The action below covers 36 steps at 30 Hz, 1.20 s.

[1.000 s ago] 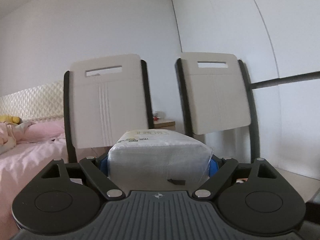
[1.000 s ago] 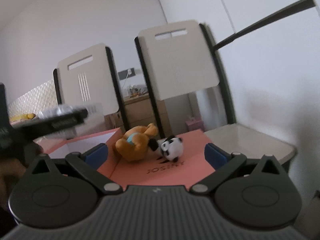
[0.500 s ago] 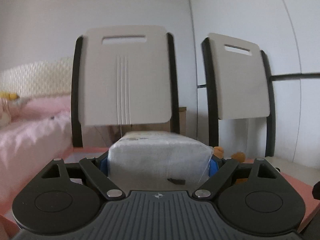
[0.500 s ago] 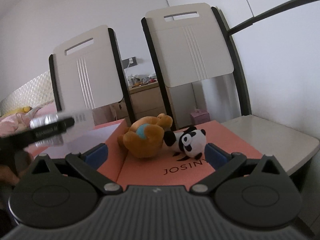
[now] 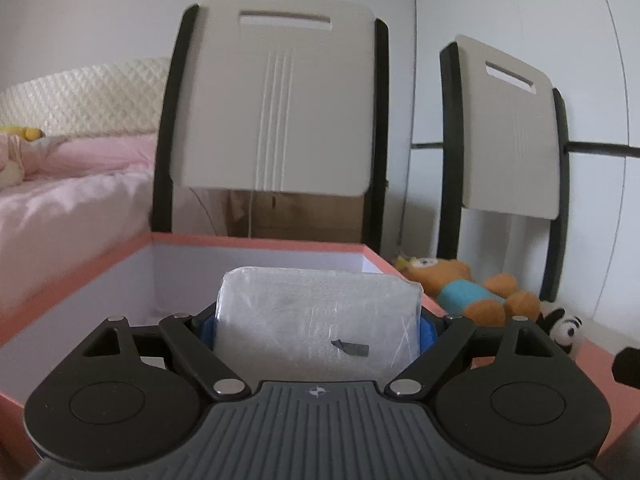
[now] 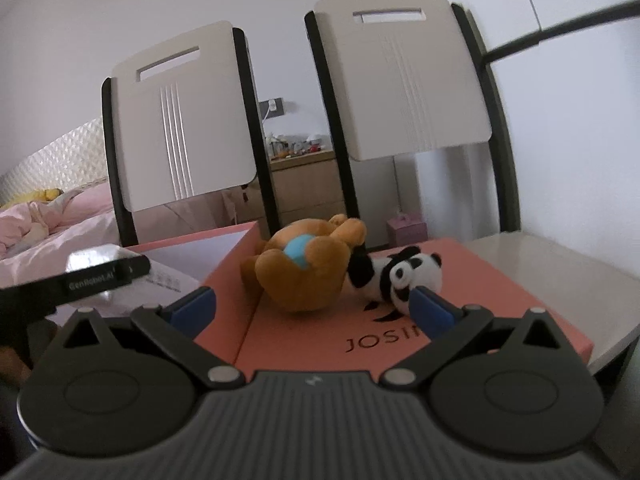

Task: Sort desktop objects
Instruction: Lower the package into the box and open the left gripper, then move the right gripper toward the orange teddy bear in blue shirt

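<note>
Tissue pack (image 5: pixel 318 316) pinched in the left gripper (image 5: pixel 318 330) has swung from facing chairs to hovering over the open pink box (image 5: pixel 80 276) — release looks imminent. Right gripper (image 6: pixel 312 310), jaws spread, empty, nears the plush toys (image 6: pixel 308 264).

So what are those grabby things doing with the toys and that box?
The left gripper is squeezing a white wrapped pack and holding it over the open pink box. The right gripper is open and empty, pointing at the orange teddy and little panda lying on the pink lid.
</note>
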Tool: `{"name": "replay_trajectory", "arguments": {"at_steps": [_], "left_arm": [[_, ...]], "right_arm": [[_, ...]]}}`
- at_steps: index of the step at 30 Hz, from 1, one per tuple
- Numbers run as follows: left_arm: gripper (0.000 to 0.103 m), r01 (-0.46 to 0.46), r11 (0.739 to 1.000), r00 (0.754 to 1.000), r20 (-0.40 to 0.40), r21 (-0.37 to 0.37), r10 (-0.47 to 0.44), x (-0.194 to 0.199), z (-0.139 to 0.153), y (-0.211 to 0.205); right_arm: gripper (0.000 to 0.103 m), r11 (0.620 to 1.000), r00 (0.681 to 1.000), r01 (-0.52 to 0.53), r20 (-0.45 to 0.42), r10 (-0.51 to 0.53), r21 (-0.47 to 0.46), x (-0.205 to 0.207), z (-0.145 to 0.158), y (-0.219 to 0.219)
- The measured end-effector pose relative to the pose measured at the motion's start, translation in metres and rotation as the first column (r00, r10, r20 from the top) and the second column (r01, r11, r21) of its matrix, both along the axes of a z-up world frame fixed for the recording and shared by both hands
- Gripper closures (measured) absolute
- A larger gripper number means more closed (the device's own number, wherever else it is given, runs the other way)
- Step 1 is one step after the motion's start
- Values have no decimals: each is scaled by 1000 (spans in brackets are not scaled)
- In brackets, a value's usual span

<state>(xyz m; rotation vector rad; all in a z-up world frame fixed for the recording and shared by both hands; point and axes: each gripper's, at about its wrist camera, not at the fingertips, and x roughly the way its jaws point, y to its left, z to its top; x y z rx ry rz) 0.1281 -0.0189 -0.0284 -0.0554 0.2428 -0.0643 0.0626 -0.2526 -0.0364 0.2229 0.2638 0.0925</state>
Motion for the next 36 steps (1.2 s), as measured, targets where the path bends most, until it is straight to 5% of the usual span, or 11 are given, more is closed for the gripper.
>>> {"name": "replay_trajectory", "arguments": {"at_steps": [13, 25, 36], "left_arm": [[3, -16, 1000, 1000, 14, 25, 16, -8, 1, -3], [2, -17, 1000, 997, 77, 12, 16, -48, 21, 0], [2, -29, 999, 996, 86, -27, 31, -66, 32, 18]], "right_arm": [[0, 998, 999, -54, -4, 55, 21, -10, 2, 6], [0, 997, 996, -71, 53, 69, 36, -30, 13, 4], [0, 995, 996, -92, -15, 92, 36, -13, 32, 1]]}}
